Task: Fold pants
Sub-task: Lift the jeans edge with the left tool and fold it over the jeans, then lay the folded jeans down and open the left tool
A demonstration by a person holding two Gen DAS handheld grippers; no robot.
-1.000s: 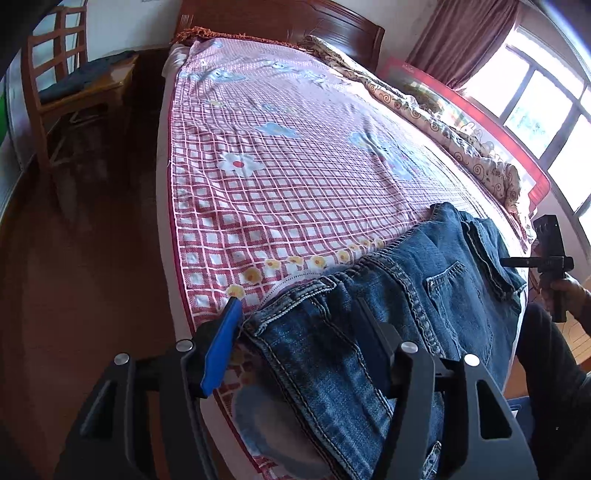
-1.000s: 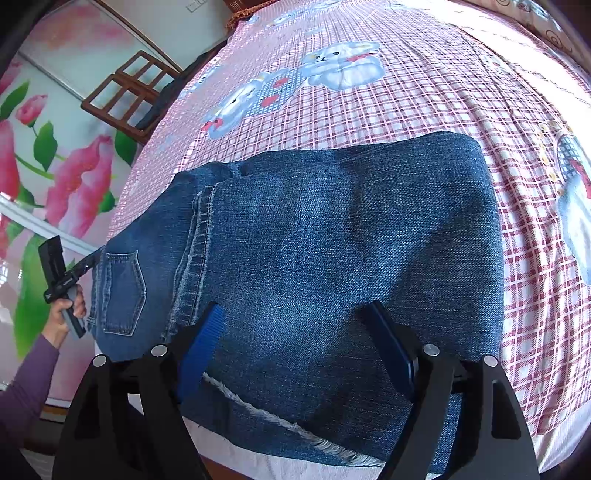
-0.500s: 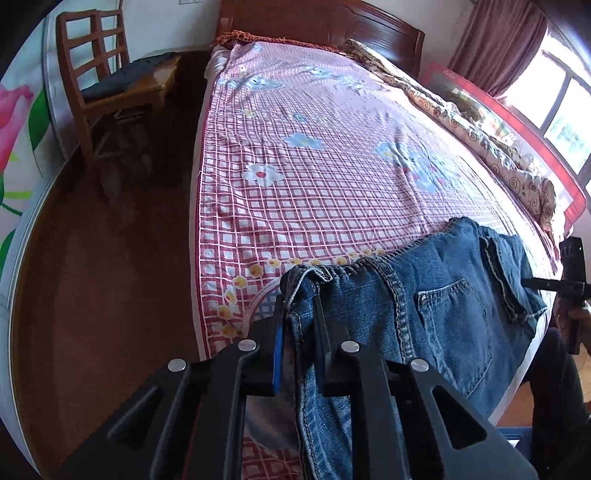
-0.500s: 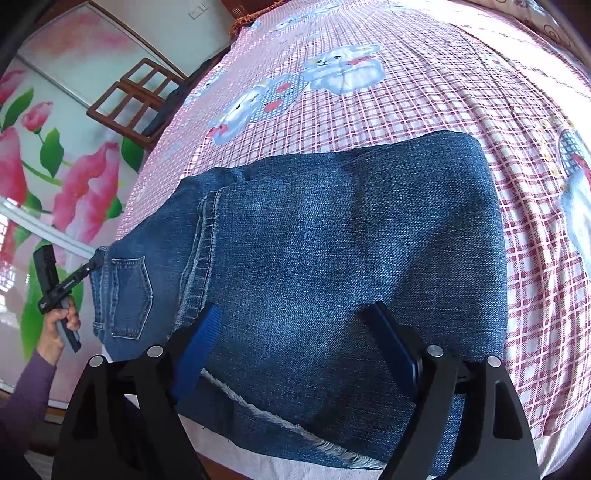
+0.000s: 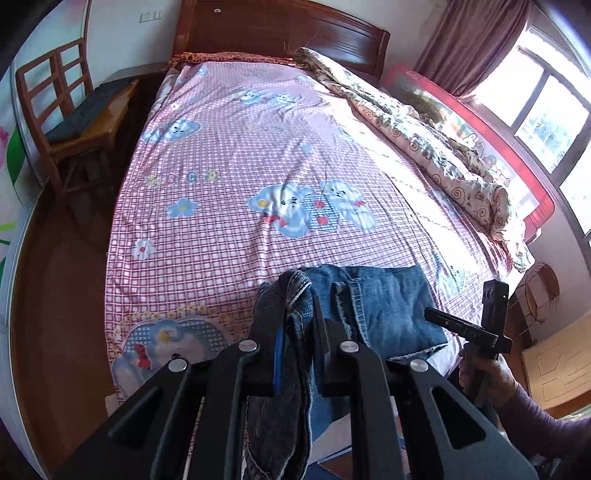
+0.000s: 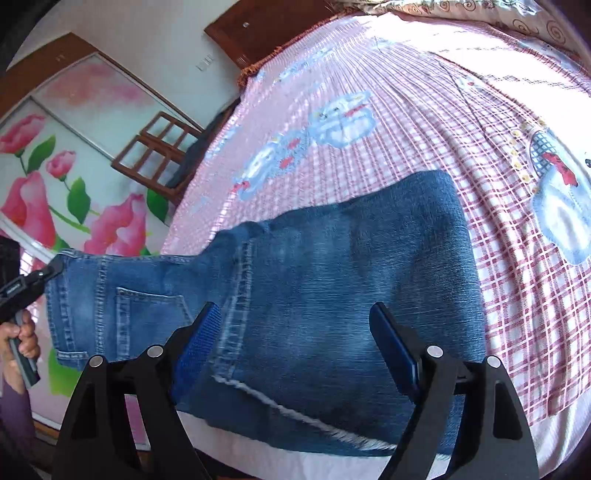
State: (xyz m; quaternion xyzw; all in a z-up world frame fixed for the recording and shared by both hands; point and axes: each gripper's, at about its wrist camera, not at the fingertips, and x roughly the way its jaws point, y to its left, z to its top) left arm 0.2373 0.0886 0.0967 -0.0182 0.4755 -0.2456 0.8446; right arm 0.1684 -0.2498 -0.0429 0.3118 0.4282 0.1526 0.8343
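Denim fills the near view: the left tongs (image 5: 299,332) are pinched on the waistband of the jeans (image 6: 332,295), lifting that end off the bed (image 5: 221,221) so it hangs bunched between the fingers. The right tongs (image 6: 291,350) stand wide above the folded legs, gripping nothing. The rest of the jeans lies flat at the foot of the checked sheet. Farther off, a rolled quilt (image 5: 424,133) lies along the bed's window side, and a chair (image 5: 62,110) stands by the headboard.

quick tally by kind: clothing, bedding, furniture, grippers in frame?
Clothing: 1, jeans
Bedding: 2, sheet, quilt
Furniture: 2, bed, chair
Grippers: 2, left gripper, right gripper
Total: 7
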